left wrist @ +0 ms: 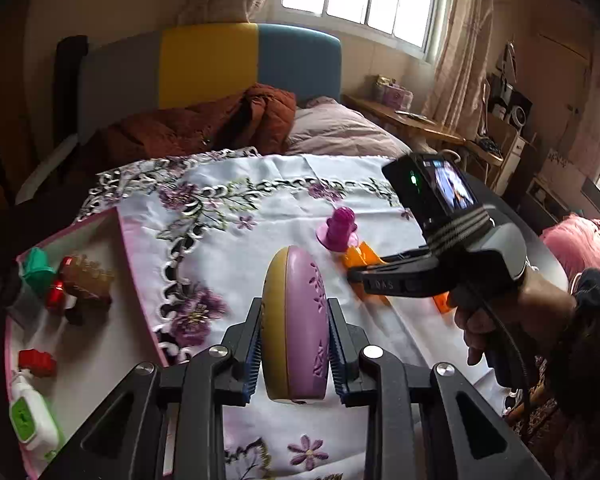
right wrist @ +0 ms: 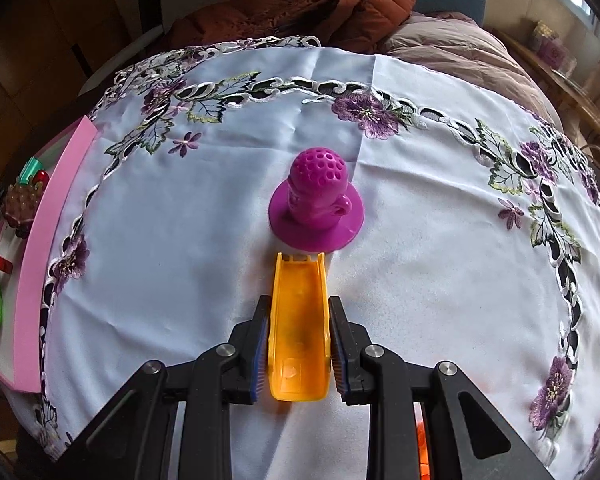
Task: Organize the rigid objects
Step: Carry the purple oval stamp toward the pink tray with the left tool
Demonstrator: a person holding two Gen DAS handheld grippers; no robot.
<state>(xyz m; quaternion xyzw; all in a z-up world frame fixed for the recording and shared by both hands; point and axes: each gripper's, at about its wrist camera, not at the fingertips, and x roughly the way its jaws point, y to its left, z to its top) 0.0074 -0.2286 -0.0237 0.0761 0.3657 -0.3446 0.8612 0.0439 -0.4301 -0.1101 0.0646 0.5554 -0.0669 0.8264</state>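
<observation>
Left wrist view shows the left gripper (left wrist: 294, 340) clamped on an edgewise purple case (left wrist: 296, 320) right of the pink box (left wrist: 140, 280), where it could twist free, while the right gripper (right wrist: 299, 340) pinches an orange slide (right wrist: 300, 320) that may bump the magenta toy (right wrist: 316, 208).

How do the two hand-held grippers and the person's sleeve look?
Each hand-held gripper, left and right, has black angular linkage arms with silver pivot screws and blue ribbed pads. The right one carries a strapped camera with a lit screen, a grey grip and a black cable. The sleeve is dark.
</observation>
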